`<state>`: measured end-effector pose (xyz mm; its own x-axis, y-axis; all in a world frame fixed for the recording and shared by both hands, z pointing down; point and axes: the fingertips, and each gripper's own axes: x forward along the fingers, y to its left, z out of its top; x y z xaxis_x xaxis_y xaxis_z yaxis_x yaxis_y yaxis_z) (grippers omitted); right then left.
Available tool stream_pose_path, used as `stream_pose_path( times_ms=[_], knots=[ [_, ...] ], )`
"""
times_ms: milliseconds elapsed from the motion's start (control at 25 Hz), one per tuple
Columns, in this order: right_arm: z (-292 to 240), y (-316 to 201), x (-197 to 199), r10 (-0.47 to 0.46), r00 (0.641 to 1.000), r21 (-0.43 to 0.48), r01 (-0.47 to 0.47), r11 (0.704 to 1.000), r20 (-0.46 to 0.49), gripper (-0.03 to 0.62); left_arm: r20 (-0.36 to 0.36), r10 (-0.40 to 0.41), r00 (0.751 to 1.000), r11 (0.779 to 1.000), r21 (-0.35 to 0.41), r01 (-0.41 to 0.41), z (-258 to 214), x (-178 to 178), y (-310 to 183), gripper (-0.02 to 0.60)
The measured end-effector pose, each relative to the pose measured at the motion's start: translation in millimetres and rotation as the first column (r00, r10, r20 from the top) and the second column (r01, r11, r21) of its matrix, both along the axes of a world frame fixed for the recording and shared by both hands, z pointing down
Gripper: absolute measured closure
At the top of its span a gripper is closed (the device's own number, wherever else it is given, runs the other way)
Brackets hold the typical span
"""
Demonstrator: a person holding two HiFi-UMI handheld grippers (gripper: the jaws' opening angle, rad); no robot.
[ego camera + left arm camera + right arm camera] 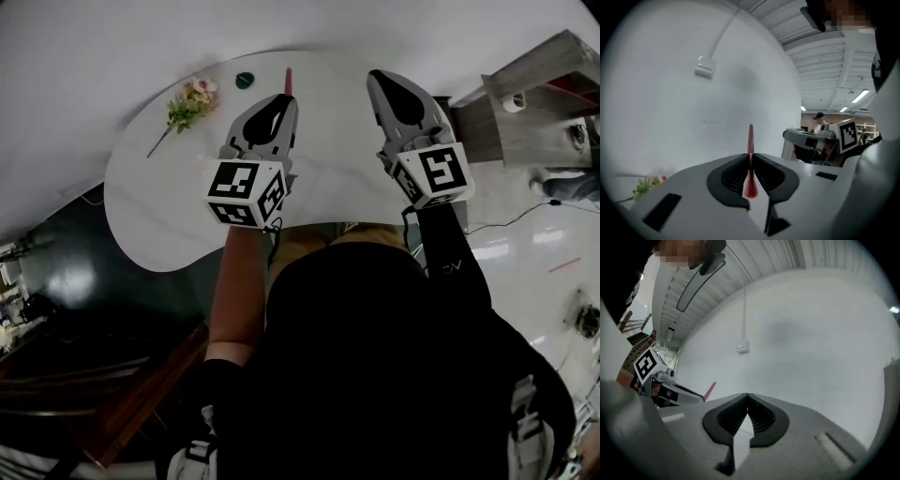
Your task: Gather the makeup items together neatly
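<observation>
Two grippers hover over the white table [169, 216]: the left gripper [750, 154] is clamped on a slim red makeup stick [750, 138] held in the air, the right gripper [747, 395] is pinched shut and empty; carrying step, so next probably lower the stick gently beside the small green item [245, 81].

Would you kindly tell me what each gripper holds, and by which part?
Left gripper: a slim red makeup stick, clamped near its middle, narrow end protruding past the tips. Right gripper: shut, holding nothing.
</observation>
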<state>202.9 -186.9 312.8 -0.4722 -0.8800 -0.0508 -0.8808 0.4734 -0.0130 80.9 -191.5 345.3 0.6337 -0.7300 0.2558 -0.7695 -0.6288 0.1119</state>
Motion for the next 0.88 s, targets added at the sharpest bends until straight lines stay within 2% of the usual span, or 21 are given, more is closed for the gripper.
stream_pose_path(
  times_ms=[80,160,320,600,680,800,880],
  knots=[
    [7,-4,-13,-0.036,0.999,-0.015,0.036,0.999,-0.011,0.589,0.000,-0.061,0.998,0.997,-0.052,0.061,20,-17,-4,0.537],
    [15,-7,-26,-0.064,0.998,-0.035,0.063,0.997,-0.017,0.589,0.000,-0.122,0.993,0.982,-0.146,0.120,54,-35,-8,0.537],
    [30,-10,-44,-0.102,0.994,-0.074,0.099,0.992,-0.031,0.589,0.036,-0.198,0.980,0.928,-0.317,0.199,123,-59,-6,0.535],
    [47,-16,-44,-0.084,0.996,-0.128,0.078,0.989,-0.042,0.589,0.129,-0.244,0.961,0.841,-0.465,0.276,199,-76,-2,0.535],
    [53,-15,-42,-0.087,0.995,-0.143,0.079,0.987,-0.052,0.589,0.167,-0.276,0.947,0.798,-0.510,0.322,221,-84,-2,0.535],
    [60,-13,-43,-0.105,0.992,-0.150,0.093,0.984,-0.070,0.589,0.212,-0.342,0.915,0.710,-0.579,0.400,254,-105,-1,0.535],
    [63,-13,-41,-0.107,0.991,-0.153,0.095,0.984,-0.074,0.589,0.232,-0.369,0.900,0.670,-0.605,0.431,268,-115,-1,0.535]
  ],
)
